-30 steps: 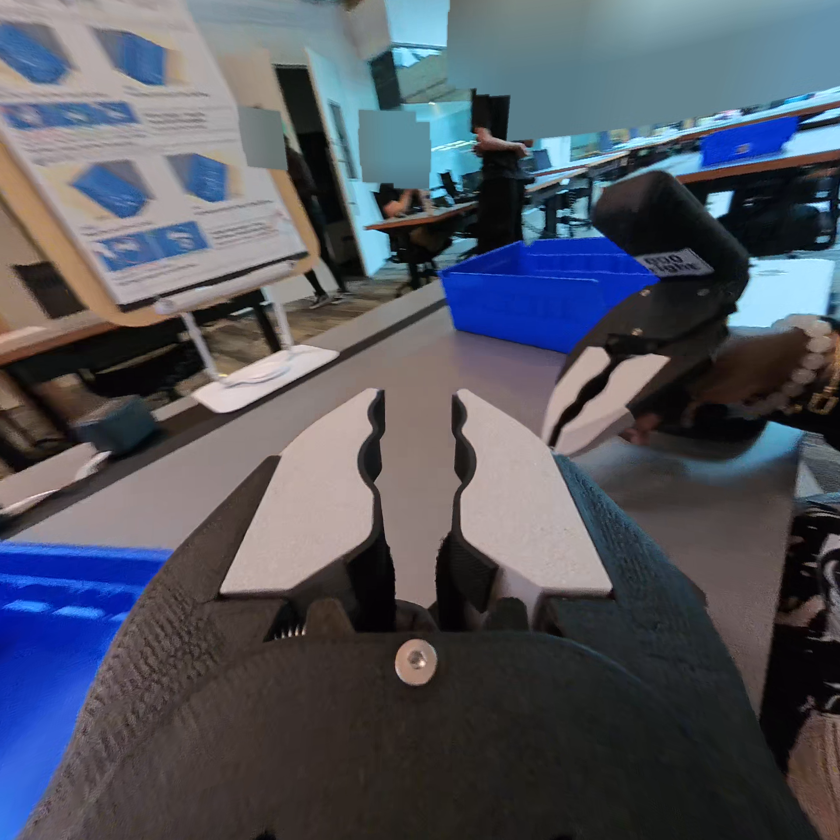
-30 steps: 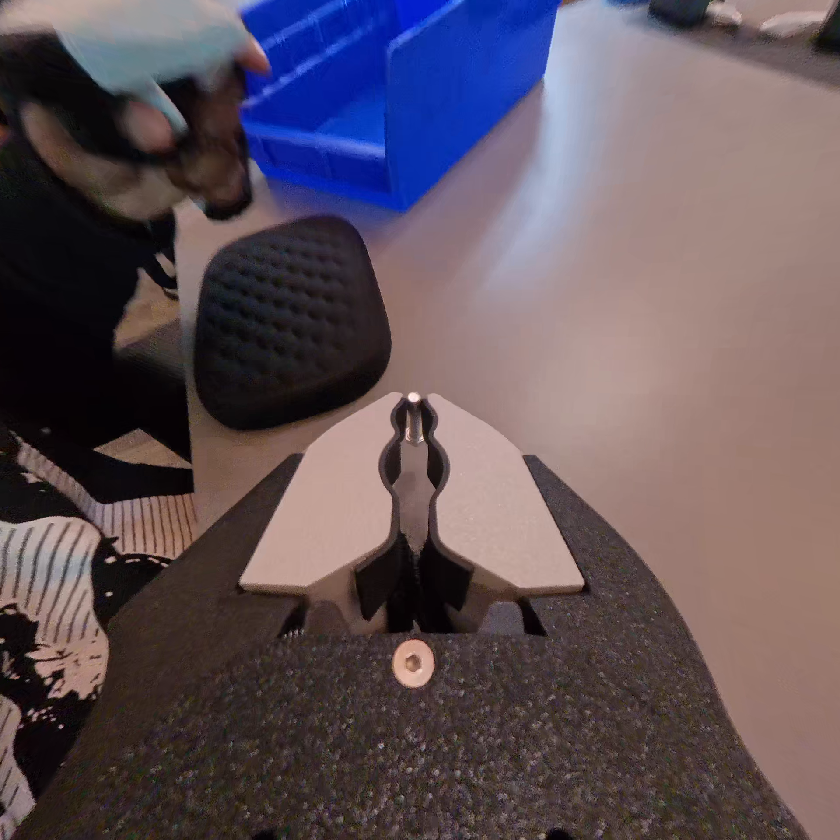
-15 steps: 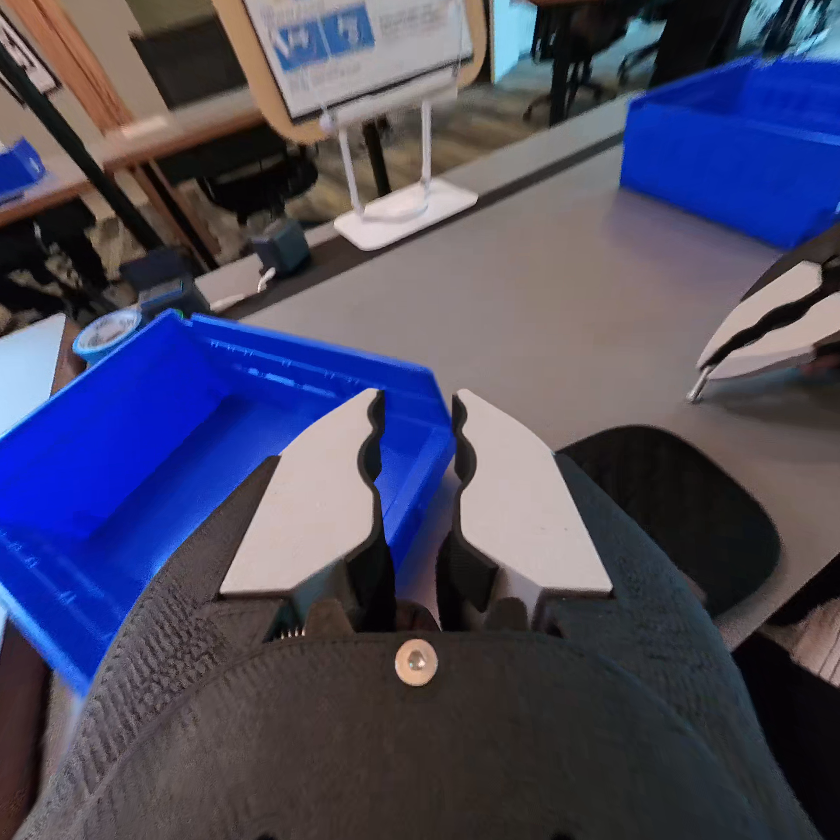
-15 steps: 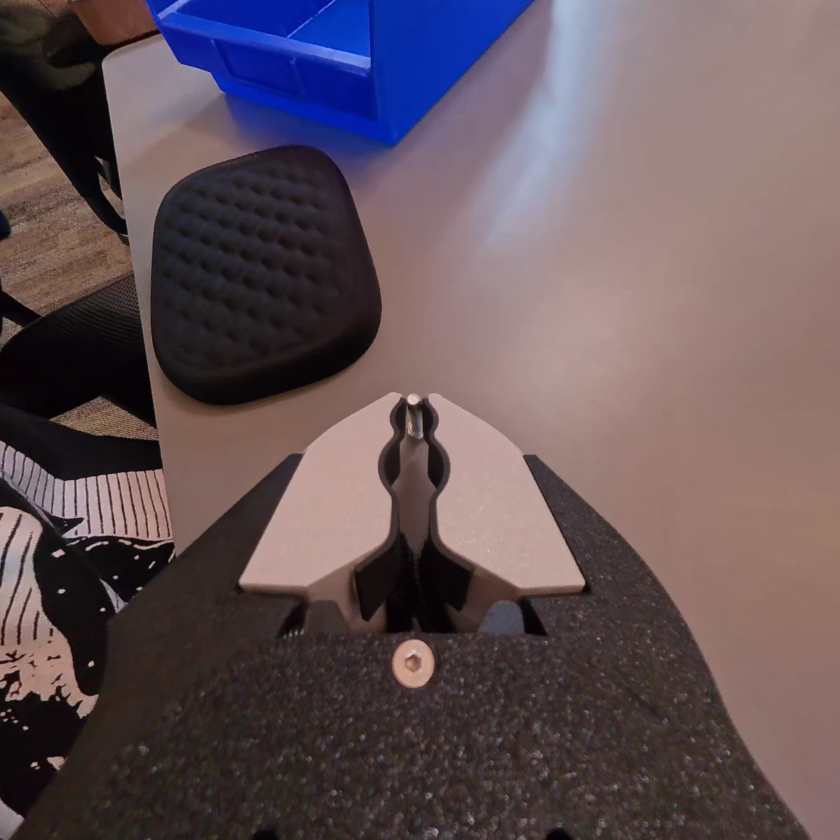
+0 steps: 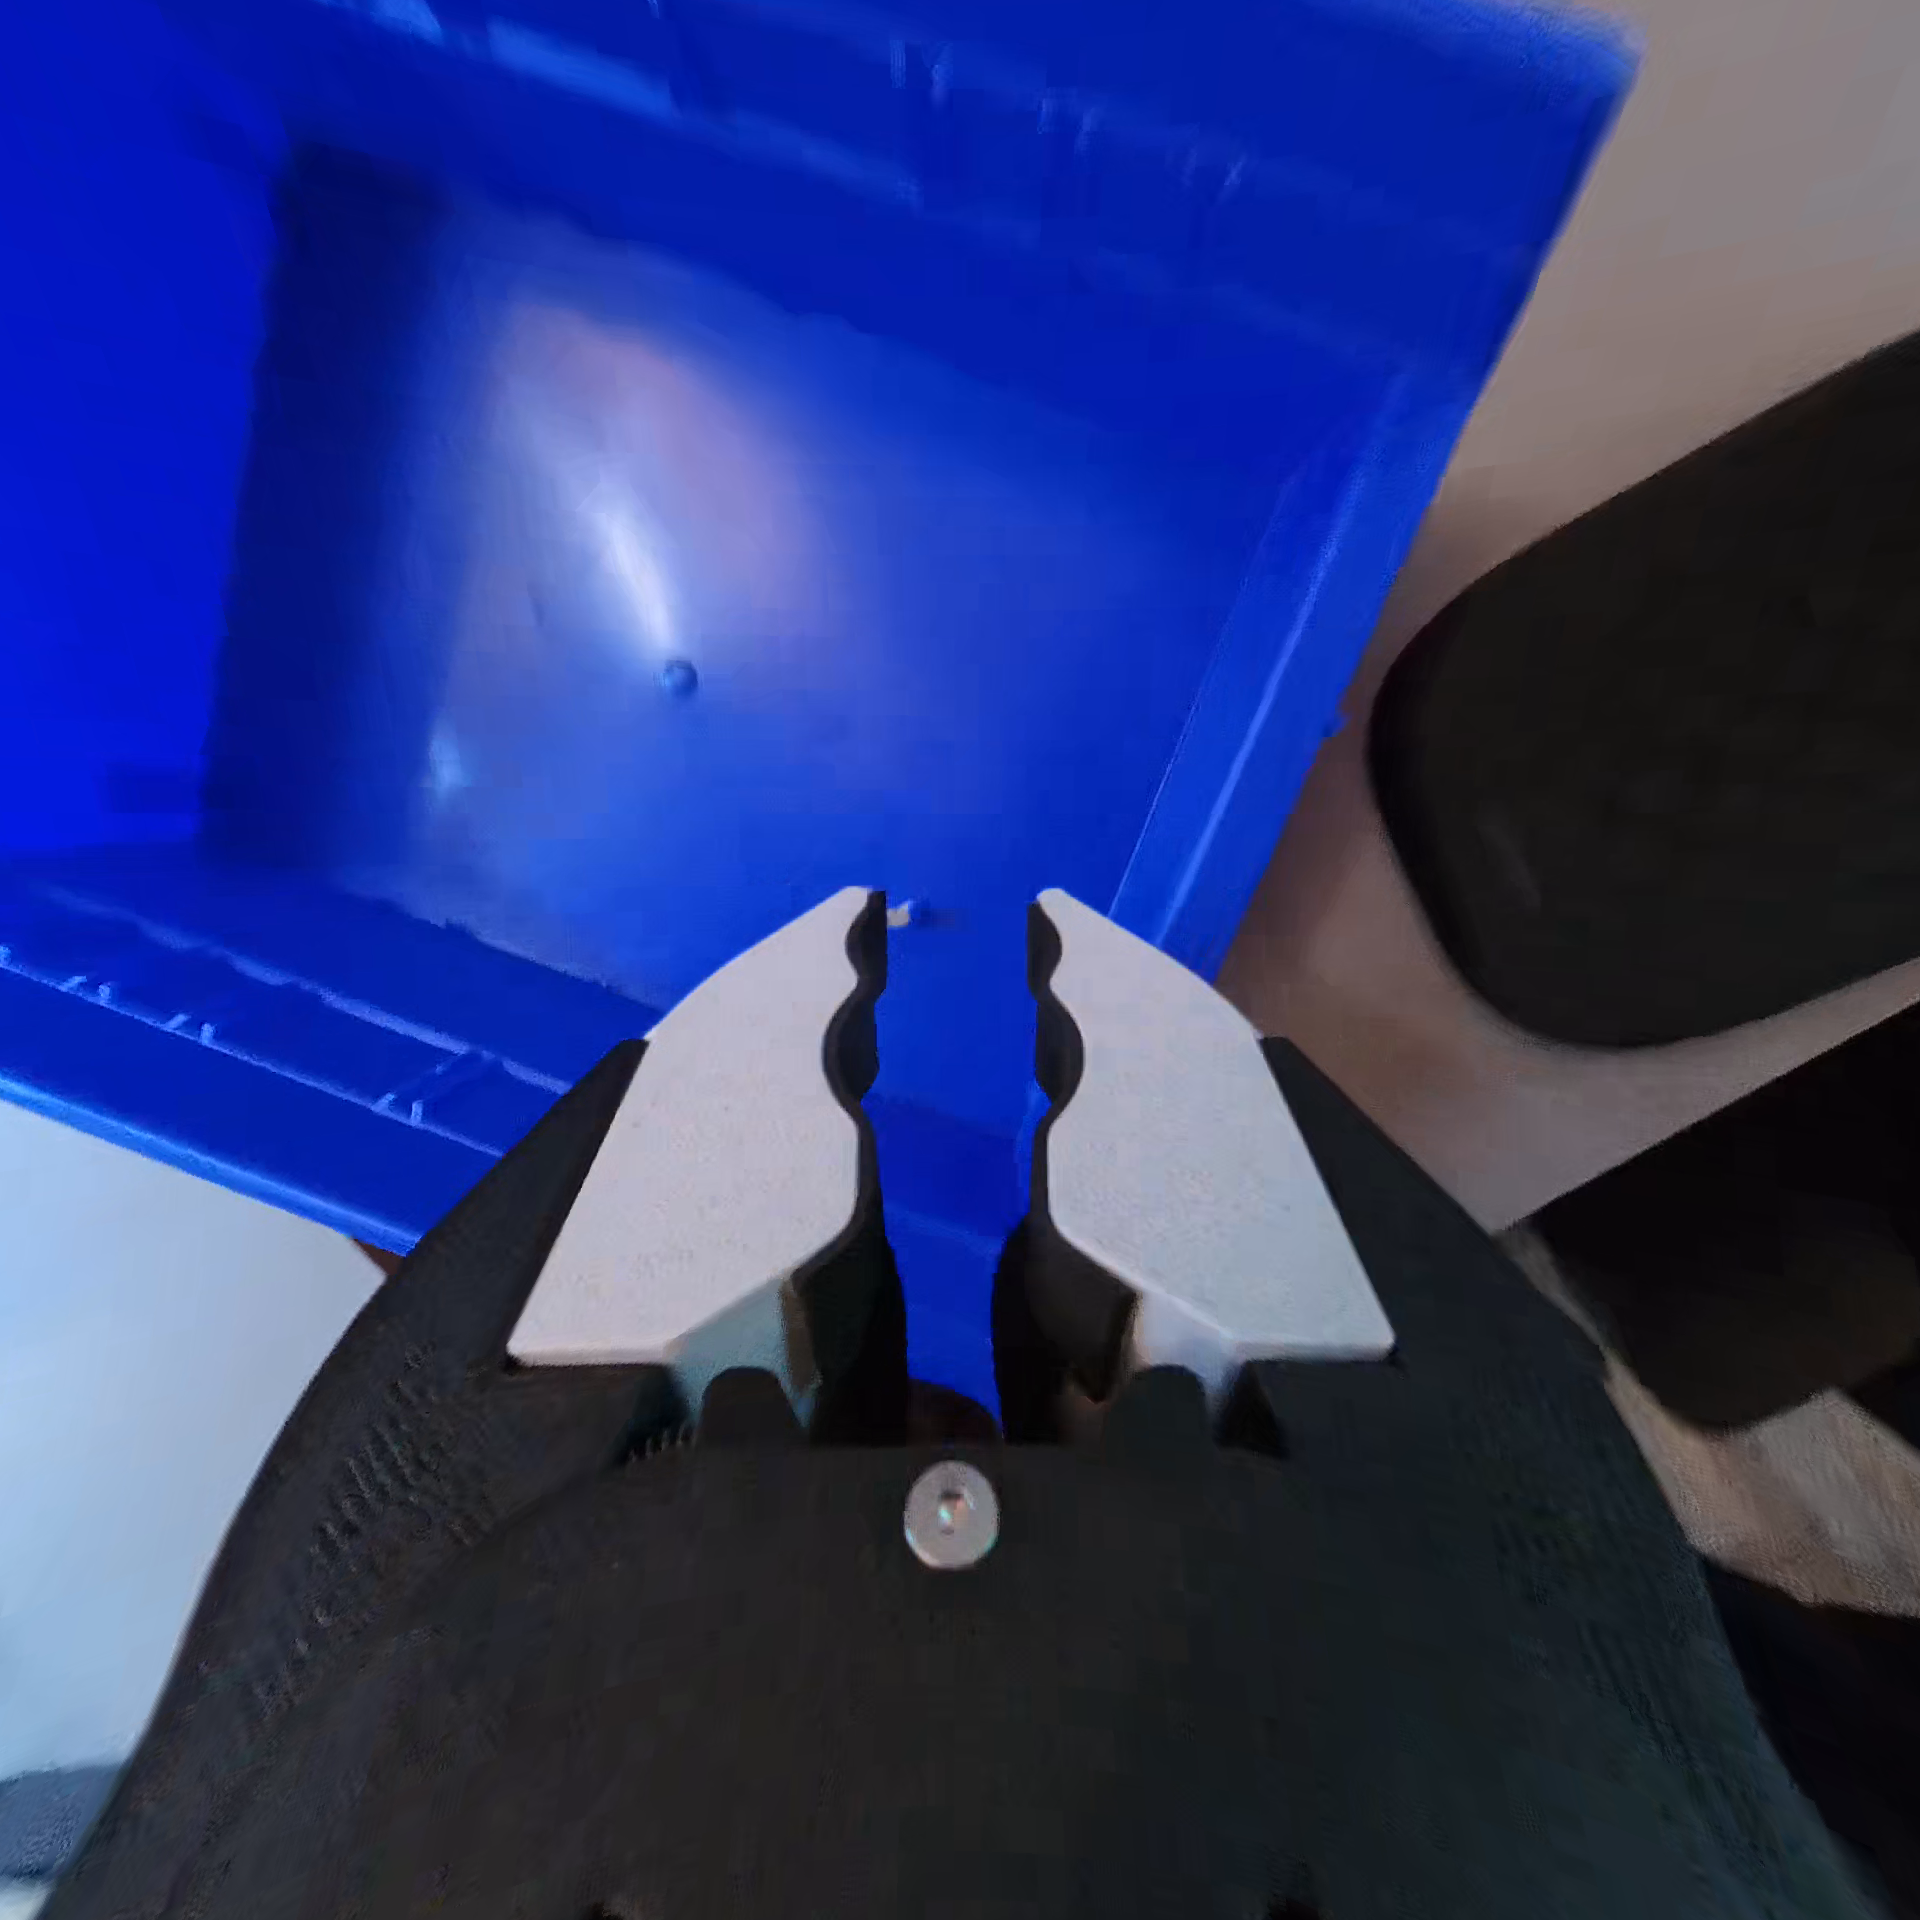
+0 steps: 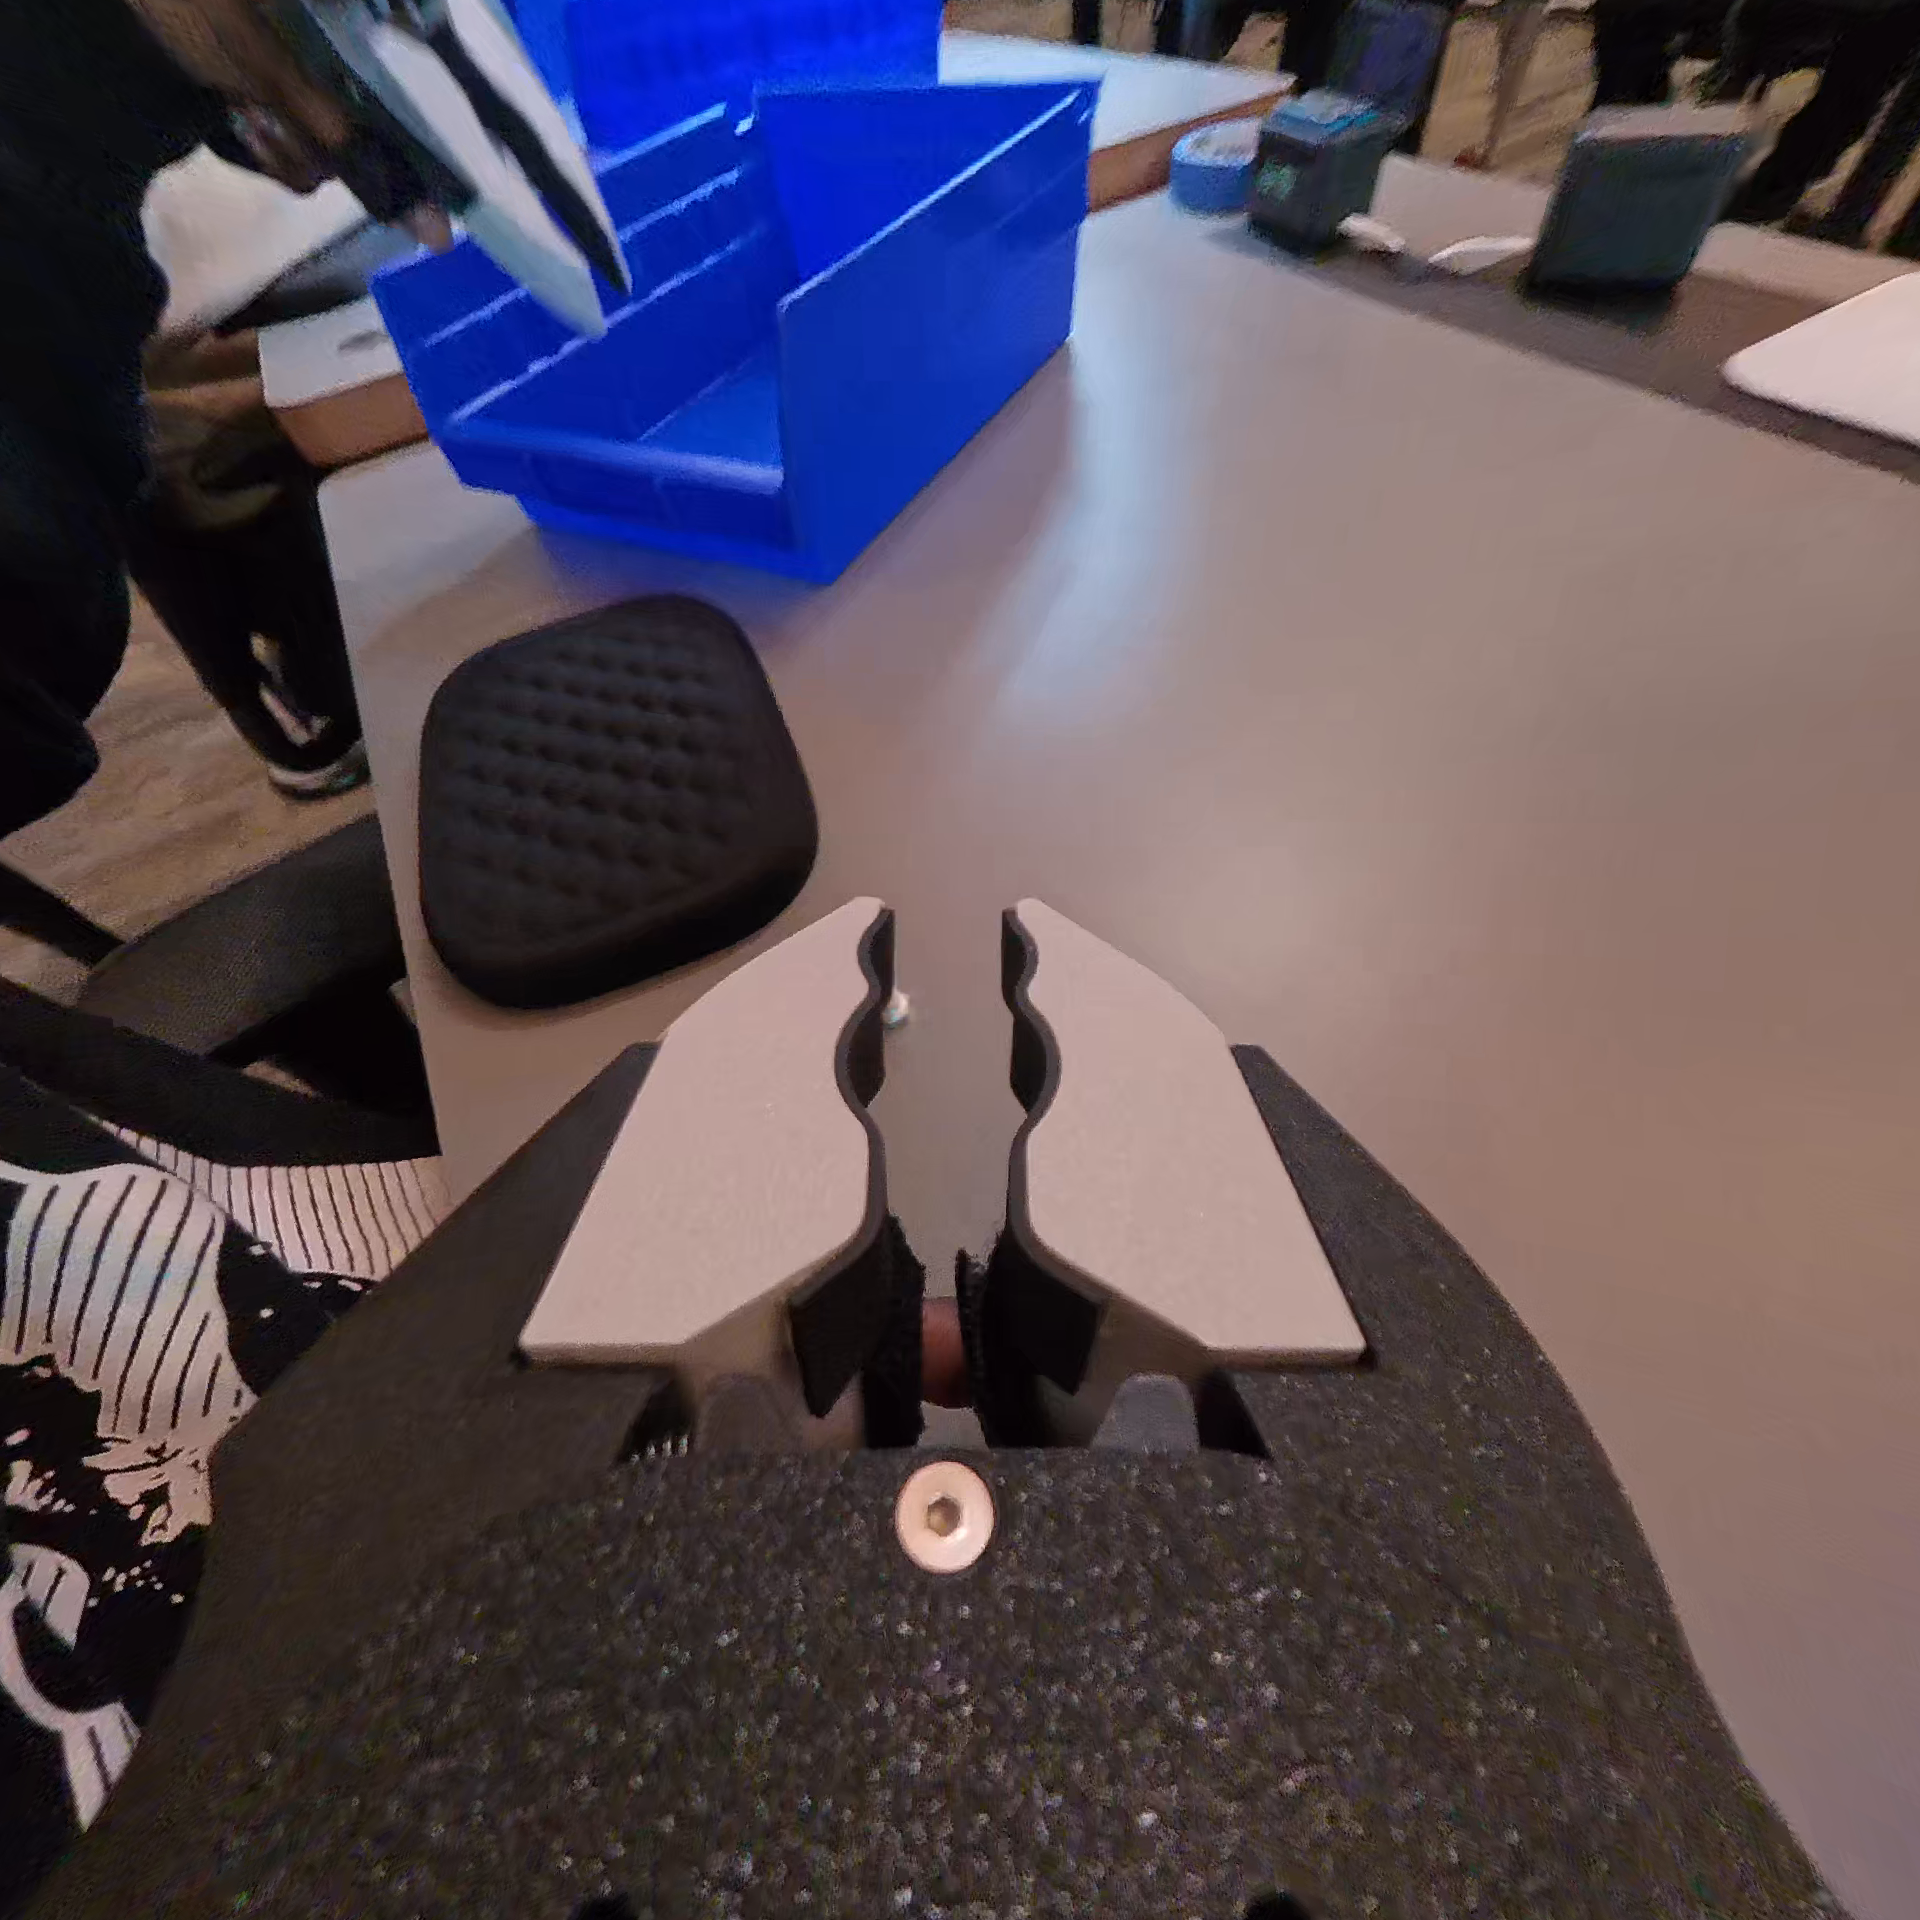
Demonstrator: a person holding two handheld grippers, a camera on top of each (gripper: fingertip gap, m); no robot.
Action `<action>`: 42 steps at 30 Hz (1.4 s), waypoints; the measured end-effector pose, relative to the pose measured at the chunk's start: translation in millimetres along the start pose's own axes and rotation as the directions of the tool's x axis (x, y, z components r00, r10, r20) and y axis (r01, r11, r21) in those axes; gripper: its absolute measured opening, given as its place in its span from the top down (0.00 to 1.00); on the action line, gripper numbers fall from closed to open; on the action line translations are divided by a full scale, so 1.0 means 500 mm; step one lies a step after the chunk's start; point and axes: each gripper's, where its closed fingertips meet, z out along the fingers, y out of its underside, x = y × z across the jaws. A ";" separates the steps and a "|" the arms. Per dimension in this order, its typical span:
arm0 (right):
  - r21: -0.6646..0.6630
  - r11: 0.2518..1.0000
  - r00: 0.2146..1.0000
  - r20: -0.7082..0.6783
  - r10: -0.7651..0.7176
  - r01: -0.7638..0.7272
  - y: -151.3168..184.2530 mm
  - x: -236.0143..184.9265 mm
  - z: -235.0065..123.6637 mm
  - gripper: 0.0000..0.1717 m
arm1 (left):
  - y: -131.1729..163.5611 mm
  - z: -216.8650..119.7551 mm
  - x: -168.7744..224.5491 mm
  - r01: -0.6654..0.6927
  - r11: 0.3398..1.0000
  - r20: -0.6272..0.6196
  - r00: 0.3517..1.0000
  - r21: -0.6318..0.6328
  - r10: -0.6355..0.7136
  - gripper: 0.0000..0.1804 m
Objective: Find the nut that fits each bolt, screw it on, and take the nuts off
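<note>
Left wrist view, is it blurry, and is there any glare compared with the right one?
Left wrist view: blue bin smeared by motion, a bright glare patch on its floor. Right wrist view: sharper; soft sheen on the table, only the left tool at top left is blurred.

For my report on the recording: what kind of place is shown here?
Probably a shared workshop or lab room: a long grey table with a blue parts bin, a roll of blue tape and dark equipment boxes.

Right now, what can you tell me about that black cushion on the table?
The black cushion is a flat pad with rounded corners and a dimpled, quilted top that looks like soft fabric. It lies flat at the edge of the grey table, between the blue bin and the right gripper. Nothing rests on it.
</note>
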 end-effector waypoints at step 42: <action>0.347 0.888 0.949 -0.025 -0.313 0.302 -0.112 -0.060 -0.074 0.89 | -0.282 -0.194 0.338 0.371 0.380 -0.479 0.844 0.847 0.242 0.94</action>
